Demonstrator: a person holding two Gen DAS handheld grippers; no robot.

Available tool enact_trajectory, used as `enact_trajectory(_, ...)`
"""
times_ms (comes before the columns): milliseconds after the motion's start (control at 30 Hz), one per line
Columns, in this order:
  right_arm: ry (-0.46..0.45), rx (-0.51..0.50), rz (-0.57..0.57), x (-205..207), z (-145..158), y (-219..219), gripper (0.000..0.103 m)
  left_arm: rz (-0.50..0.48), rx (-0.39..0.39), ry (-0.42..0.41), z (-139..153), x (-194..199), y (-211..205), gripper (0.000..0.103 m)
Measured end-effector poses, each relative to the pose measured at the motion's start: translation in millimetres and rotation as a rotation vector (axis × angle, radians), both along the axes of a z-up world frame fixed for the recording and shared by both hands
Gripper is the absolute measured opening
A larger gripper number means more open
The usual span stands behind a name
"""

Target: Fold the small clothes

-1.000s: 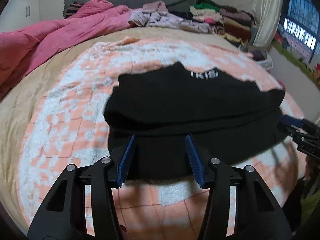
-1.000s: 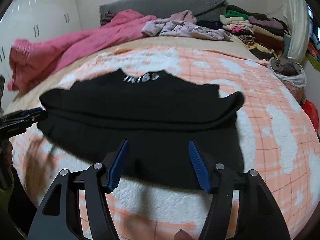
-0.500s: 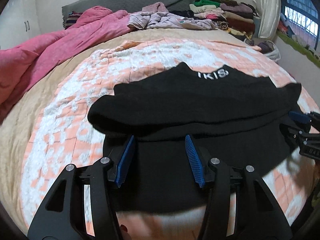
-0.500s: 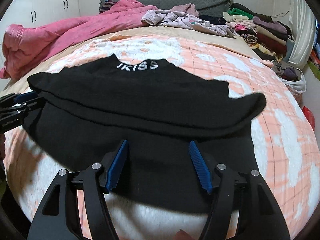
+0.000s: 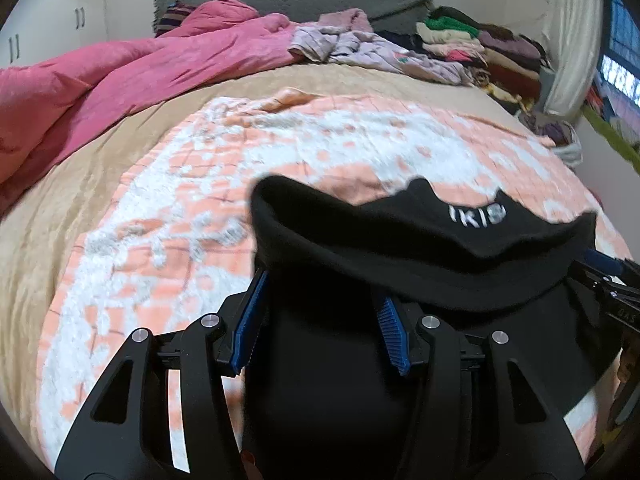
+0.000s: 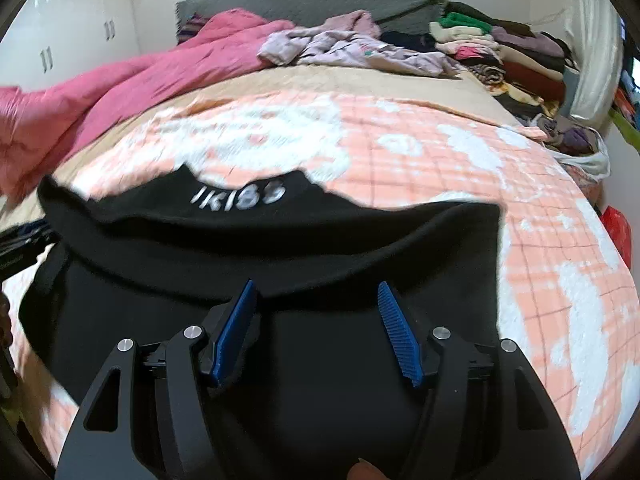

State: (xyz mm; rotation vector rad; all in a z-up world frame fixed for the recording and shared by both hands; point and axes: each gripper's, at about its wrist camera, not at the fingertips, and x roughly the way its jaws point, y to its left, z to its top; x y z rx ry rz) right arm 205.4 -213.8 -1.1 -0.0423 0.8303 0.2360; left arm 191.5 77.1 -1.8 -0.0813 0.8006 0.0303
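Covering most of the bed (image 5: 120, 184), the peach-and-white blanket (image 5: 160, 240) is your landmark. Along its far edge lie a pink quilt (image 6: 132, 88), loose lilac clothes (image 6: 352, 48) and a stack of folded clothes (image 6: 516, 52). On the blanket's near part lies the black garment (image 6: 280, 248), its top folded over toward you, white lettering (image 6: 238, 197) at its far edge. Your left claw (image 5: 320, 316) hangs over the garment's left side, jaws apart, nothing pinched. Your right claw (image 6: 316, 320) hangs over its near middle, jaws apart too, gripping nothing.
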Motion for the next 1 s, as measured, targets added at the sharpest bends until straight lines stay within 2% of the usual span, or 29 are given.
enact_trajectory(367, -0.042, 0.021, -0.127, 5.6, 12.7, -47.4, 0.063, 0.104, -0.081, 0.003, 2.6, 4.7, 41.9, 0.044)
enact_trajectory(567, 0.01, 0.03, -0.204, 10.6, 3.4, -72.6, 0.063, 0.09, -0.115, 0.04, -5.4, 12.3, 45.0, 0.044)
enact_trajectory(900, 0.101, 0.098, -0.26, 29.8, -21.0, -92.5, 0.061, 0.055, -0.106, 0.085, -19.2, 23.8, 33.3, 0.044)
enact_trajectory(967, 0.1, 0.106, -0.261, 30.2, -22.8, -92.7, 0.057, 0.043, -0.104, 0.083, -19.4, 24.0, 31.3, 0.029)
enact_trajectory(1000, 0.1, 0.113, -0.257, 30.0, -23.0, -92.6, 0.052, 0.036, -0.104, 0.085, -19.8, 24.0, 30.1, 0.018)
